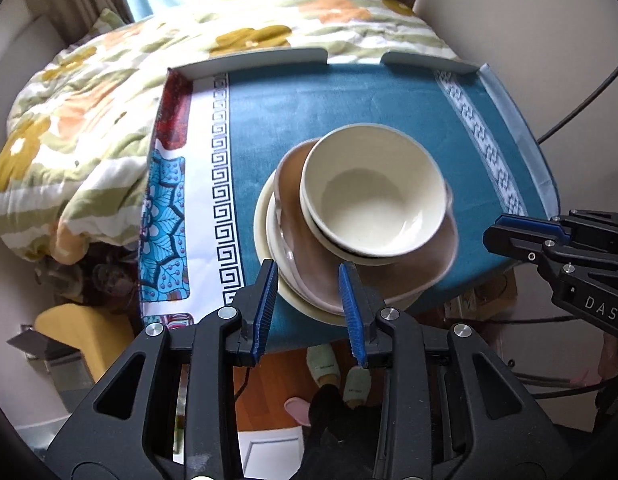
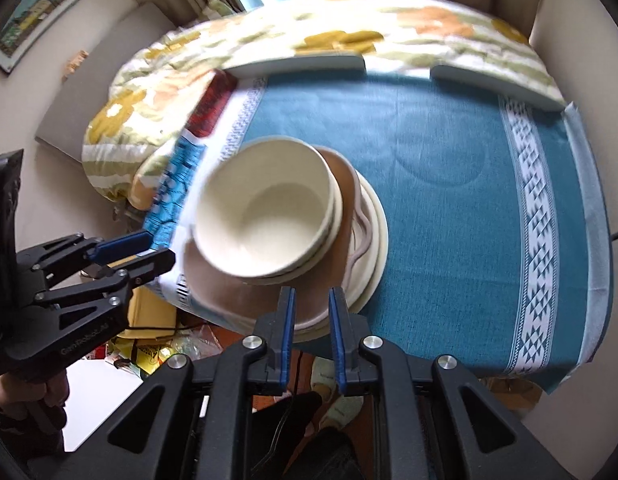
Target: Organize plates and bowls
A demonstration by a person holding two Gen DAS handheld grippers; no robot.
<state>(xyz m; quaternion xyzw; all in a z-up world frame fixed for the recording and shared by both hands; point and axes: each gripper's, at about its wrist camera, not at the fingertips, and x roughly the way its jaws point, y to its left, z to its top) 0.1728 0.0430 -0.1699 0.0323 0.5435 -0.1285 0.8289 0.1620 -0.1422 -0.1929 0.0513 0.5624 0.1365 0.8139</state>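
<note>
Glossy ceramic bowl [image 1: 373,196], cloth tablecloth [image 1: 349,96]

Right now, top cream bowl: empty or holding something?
Empty. The cream bowl sits upright atop the stack on the brown plate; its bare inside shows in both wrist views.

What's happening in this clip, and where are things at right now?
A person with a handheld tool in each hand is sorting dishes on a table with a blue cloth. The dishes sit in one pile near the front edge: a cream bowl on top, nested in another cream one, then a brown plate and cream plates below. The left tool and right tool both hang open at the pile's near rim, gripping nothing.
</note>
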